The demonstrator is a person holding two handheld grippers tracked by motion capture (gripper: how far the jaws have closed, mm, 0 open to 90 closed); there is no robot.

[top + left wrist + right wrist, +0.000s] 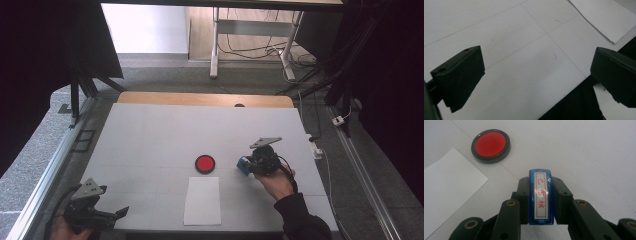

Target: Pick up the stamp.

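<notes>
A blue stamp [541,196] with a white label of red characters sits clamped between the jaws of my right gripper [540,182], shut on it. In the high view that gripper [248,166] is right of centre, holding the stamp [243,165] just right of a round red ink pad [205,163] in a black rim. The ink pad [490,145] lies ahead and to the left in the right gripper view. A white sheet of paper [202,200] lies below the pad, near the front edge. My left gripper [121,212] rests at the front left, open, with nothing between its jaws [536,72].
The white table top [165,135] is ruled with faint grid lines. Its front edge runs close under the left gripper. A metal rail [47,175] runs along the left side, and cables and desk legs [215,50] stand beyond the far edge.
</notes>
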